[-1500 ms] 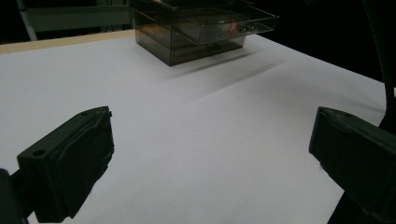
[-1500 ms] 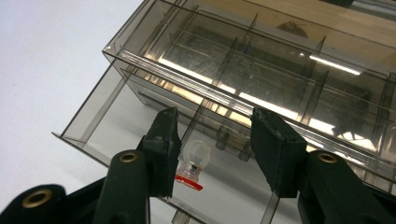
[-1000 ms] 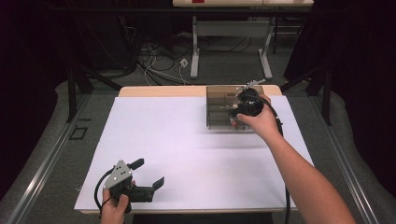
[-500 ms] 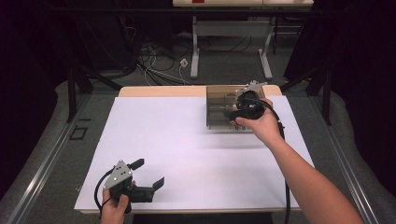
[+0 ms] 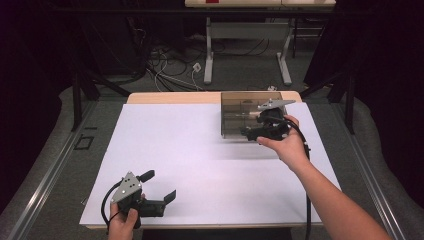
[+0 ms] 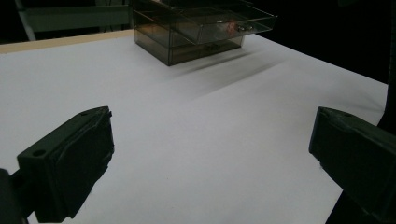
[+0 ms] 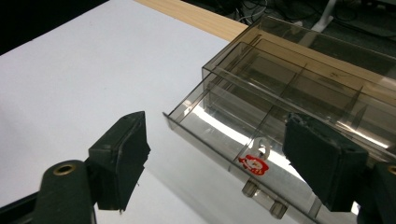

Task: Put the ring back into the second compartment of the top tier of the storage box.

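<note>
Drawer box [image 5: 247, 114], smoky clear plastic, at desk's [image 5: 200, 165] far right | top drawer [image 7: 243, 135] pulled partway out, red sticker [image 7: 252, 164] on front | right tool [image 5: 250, 134] at drawer front, jaws spread, gripping nothing | left tool [image 5: 159, 186] well apart from box, near desk's front-left edge, jaws spread, empty

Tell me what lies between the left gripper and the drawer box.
Nothing: in the left gripper view, bare white sheet runs from the left gripper to the drawer box.

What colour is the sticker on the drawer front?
Red, on the sticker of the smoky clear drawer; best in the right gripper view.
</note>
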Available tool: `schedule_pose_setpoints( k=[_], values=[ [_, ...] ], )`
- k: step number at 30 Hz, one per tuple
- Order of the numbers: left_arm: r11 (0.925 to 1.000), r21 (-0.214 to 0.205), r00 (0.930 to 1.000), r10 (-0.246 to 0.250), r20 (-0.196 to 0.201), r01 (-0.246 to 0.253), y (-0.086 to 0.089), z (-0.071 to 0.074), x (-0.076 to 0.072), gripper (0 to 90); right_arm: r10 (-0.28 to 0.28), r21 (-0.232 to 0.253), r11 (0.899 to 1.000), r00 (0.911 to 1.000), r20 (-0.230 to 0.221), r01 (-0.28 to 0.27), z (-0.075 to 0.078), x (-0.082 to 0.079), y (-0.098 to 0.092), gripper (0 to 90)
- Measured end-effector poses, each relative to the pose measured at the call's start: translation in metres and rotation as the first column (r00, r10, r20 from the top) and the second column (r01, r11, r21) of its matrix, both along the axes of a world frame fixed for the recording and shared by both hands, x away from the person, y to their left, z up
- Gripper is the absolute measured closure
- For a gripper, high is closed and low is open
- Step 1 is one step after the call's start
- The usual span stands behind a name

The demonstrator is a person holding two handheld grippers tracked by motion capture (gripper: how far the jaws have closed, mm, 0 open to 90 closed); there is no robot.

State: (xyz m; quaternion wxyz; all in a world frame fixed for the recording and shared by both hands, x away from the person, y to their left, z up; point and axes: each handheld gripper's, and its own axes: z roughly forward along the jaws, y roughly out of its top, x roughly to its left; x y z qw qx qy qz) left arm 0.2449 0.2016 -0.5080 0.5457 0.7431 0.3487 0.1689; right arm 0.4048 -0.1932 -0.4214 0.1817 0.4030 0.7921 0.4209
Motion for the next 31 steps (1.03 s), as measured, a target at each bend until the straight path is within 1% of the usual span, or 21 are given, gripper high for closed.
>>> schedule_pose_setpoints(
  k=[3, 4, 6, 8, 10, 13, 14, 17, 22, 23, 25, 27, 29, 31],
  values=[
    [1.0000, 0.000, 1.0000, 0.000, 0.001, 0.000, 0.000, 0.000, 0.000, 0.0, 0.008, 0.024, 1.000, 0.9999, 0.008, -0.008, -0.002, -0.009, -0.002, 18.4],
    [1.0000, -0.003, 1.0000, 0.001, -0.002, -0.001, 0.000, 0.000, 0.000, 0.0, 0.007, 0.026, 1.000, 0.9998, 0.017, -0.007, -0.002, -0.013, -0.003, 18.0],
    [1.0000, 0.005, 1.0000, 0.001, 0.004, -0.001, 0.000, 0.000, 0.000, 0.0, 0.012, 0.029, 0.999, 0.9994, 0.032, -0.013, -0.003, -0.019, -0.005, 16.4],
    [1.0000, 0.001, 1.0000, 0.001, 0.001, -0.001, -0.001, 0.000, 0.000, 0.0, 0.006, 0.046, 0.999, 0.9993, 0.036, -0.008, -0.005, -0.026, -0.007, 15.6],
    [1.0000, 0.001, 1.0000, 0.001, 0.001, -0.001, -0.001, 0.000, 0.000, 0.0, 0.007, 0.050, 0.999, 0.9986, 0.052, -0.010, -0.008, -0.032, -0.009, 15.4],
    [1.0000, 0.002, 1.0000, 0.001, 0.001, -0.001, -0.001, 0.000, 0.000, 0.0, 0.005, 0.050, 0.999, 0.9980, 0.063, -0.008, -0.013, -0.042, -0.011, 15.0],
    [1.0000, 0.002, 1.0000, 0.002, 0.001, -0.002, -0.001, 0.000, 0.000, 0.0, 0.004, 0.053, 0.999, 0.9968, 0.080, -0.009, -0.015, -0.046, -0.012, 15.0],
    [1.0000, 0.002, 1.0000, 0.002, 0.000, -0.002, -0.001, 0.000, 0.000, 0.0, 0.009, 0.067, 0.998, 0.9963, 0.085, -0.015, -0.020, -0.054, -0.014, 14.0],
    [1.0000, 0.003, 1.0000, 0.002, 0.000, -0.002, -0.001, 0.000, 0.000, 0.0, 0.026, 0.086, 0.996, 0.9944, 0.102, -0.035, -0.032, -0.070, -0.017, 9.1],
    [1.0000, 0.003, 1.0000, 0.002, 0.000, -0.002, -0.001, 0.000, 0.000, 0.0, 0.031, 0.092, 0.995, 0.9950, 0.095, -0.040, -0.034, -0.073, -0.018, 8.1],
    [1.0000, 0.002, 1.0000, 0.003, 0.001, -0.003, -0.001, 0.000, 0.000, 0.0, 0.036, 0.105, 0.993, 0.9946, 0.097, -0.046, -0.037, -0.078, -0.020, 7.5],
    [1.0000, 0.003, 1.0000, 0.005, 0.003, -0.005, -0.001, 0.000, 0.000, 0.0, 0.034, 0.119, 0.992, 0.9948, 0.096, -0.045, -0.040, -0.083, -0.022, 5.6],
    [0.9999, -0.003, 0.9999, 0.011, 0.005, -0.011, -0.001, 0.000, -0.001, 0.0, 0.027, 0.131, 0.990, 0.9939, 0.107, -0.041, -0.042, -0.089, -0.024, 2.4],
    [0.9999, 0.000, 0.9999, 0.011, 0.005, -0.011, 0.000, 0.000, 0.000, 0.0, 0.028, 0.129, 0.991, 0.9927, 0.117, -0.044, -0.045, -0.095, -0.027, 0.0]
  ],
)
